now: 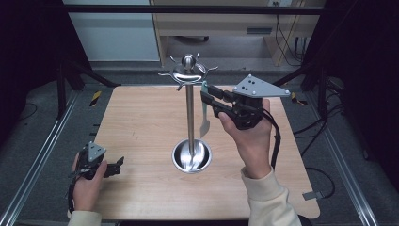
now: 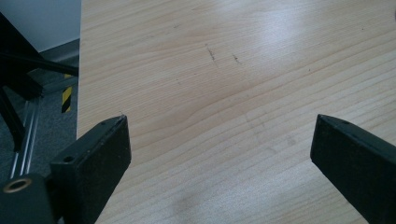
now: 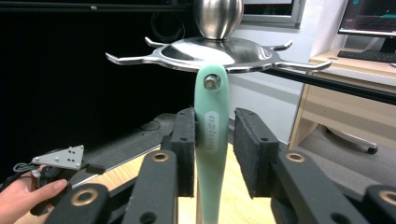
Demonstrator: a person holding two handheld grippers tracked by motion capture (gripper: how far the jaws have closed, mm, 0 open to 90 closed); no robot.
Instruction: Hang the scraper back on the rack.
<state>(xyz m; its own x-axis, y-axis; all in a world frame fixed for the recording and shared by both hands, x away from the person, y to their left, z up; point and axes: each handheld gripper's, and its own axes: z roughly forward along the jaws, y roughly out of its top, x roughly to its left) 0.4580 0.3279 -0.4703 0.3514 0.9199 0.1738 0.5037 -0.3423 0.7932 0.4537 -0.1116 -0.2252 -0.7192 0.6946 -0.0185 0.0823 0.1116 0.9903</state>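
The right tool point(image 3: 214, 154) stands with its two black jaws on either side of a mint-green handle point(image 3: 212, 140). The left jaw pad lies against the handle; a narrow gap shows between the handle and the right pad, so the jaws are narrow around it but not clearly clamped. The handle hangs upright by a hole at its top from one hook of a steel rack point(image 3: 219, 49), just above the jaw tips, in the upper middle of the right gripper view.

In the high view the right tool point(image 1: 205, 96) sits at centre right, raised above the counter point(image 1: 141, 122), pointing left at the rack's pole. The utensil point(image 1: 204, 113) hangs just to the right of the pole, its green handle on top and a pale metal blade below, clear of the counter.

The rack point(image 1: 189, 113) is a single piece: a round dished base at mid-frame, one thin upright pole, a disc with several curved hooks and a ball on top. One utensil hangs on it.

The left tool point(image 1: 115, 165) rests low in the lower left of the high view, held in a hand point(image 1: 87, 186) at the counter's near edge, well apart from the rack. In the left gripper view its jaws point(image 2: 219, 154) stand wide over bare wood.
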